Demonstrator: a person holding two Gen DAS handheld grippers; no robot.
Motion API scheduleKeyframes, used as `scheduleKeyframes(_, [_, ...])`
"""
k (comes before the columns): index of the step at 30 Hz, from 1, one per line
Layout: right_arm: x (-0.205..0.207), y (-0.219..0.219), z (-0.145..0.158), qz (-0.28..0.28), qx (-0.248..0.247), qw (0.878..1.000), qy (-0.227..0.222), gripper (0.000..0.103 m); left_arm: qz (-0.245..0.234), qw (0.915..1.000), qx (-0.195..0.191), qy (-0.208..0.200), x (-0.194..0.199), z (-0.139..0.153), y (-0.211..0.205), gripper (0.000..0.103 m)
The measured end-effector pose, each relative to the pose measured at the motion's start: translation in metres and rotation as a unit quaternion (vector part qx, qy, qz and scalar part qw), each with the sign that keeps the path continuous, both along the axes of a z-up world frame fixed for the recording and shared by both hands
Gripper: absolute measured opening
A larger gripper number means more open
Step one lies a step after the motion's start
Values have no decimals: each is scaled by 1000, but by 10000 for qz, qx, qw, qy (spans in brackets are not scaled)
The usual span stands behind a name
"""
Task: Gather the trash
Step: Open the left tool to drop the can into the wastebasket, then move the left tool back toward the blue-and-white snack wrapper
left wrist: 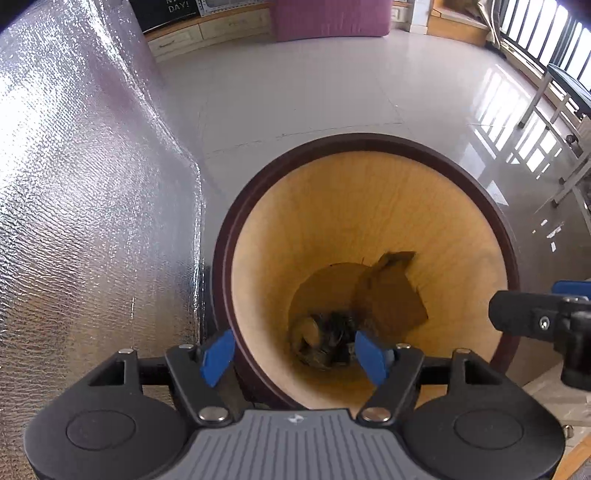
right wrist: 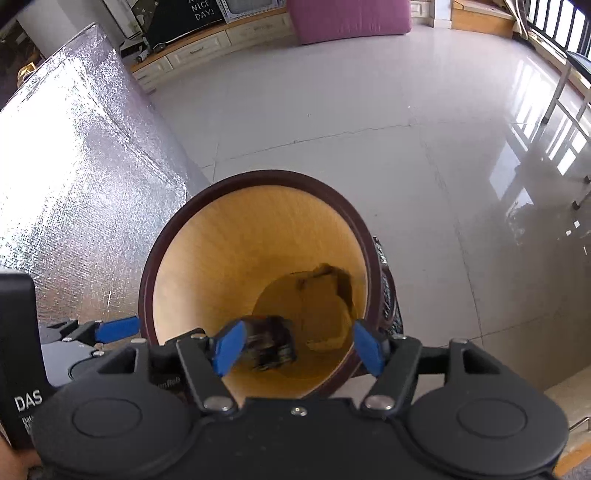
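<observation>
A round wooden waste bin with a dark brown rim stands on the floor below both grippers. Inside it lie a brown cardboard piece and a dark crumpled wrapper. My left gripper is open and empty over the bin's near rim. My right gripper is open and empty over the bin mouth. The wrapper is blurred in the right wrist view, just beyond the right gripper's left finger. The right gripper's body shows at the right edge of the left wrist view.
A surface covered in silver foil stands directly left of the bin. Glossy grey floor tiles spread beyond. A purple block and low cabinets line the far wall. A metal rack stands by the windows at right.
</observation>
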State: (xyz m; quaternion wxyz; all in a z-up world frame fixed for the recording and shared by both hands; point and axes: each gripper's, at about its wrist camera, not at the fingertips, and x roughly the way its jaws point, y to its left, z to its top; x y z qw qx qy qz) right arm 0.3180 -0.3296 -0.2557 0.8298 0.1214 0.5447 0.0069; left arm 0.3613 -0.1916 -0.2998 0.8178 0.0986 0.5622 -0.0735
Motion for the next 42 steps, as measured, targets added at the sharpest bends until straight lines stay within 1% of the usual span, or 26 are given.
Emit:
scheduleKeyframes(2, [-3,-1,2,11,-12,10000,-15,66,-15,10000,-30,-4,-2,2,1,80])
scheduleKeyframes(10, [-10,-4,8,-25,-30,9999,-113,66,65,9999,-128,-25,-8,16,12,91])
scheduleKeyframes(15, [-11,1,10,-9,-51,9998,-198,66,173,9995,-249,-45,-12,25,21,96])
scheduleKeyframes(18, [-13,1,14,10,-60,9997,-249,67,209,9992,-327,-41,-15,32,22,101])
scheduleKeyframes(19, [-15,2,15,23,-66,9996,-272,68,220,9991,-355,-36,-16,34,24,103])
scheduleKeyframes(24, [-21,4,19,57,-180,9992,-357,76,275,9988,-405,-23,-25,48,34,103])
scheduleKeyframes(26, [-24,4,23,52,-228,9990,-392,87,288,9988,-395,-75,-28,53,37,103])
scheduleKeyframes(27, [-25,5,24,66,-282,9988,-404,90,297,9988,-387,-96,-30,57,38,103])
scheduleKeyframes(29, [-28,8,27,101,-420,9981,-439,100,322,9986,-403,-127,-34,64,42,103])
scheduleKeyframes(32, [-34,7,32,104,-536,9974,-474,103,357,9983,-418,-191,-41,76,47,103])
scheduleKeyframes(42, [-57,7,54,5,-709,9958,-586,103,408,9966,-597,-404,-68,112,71,103])
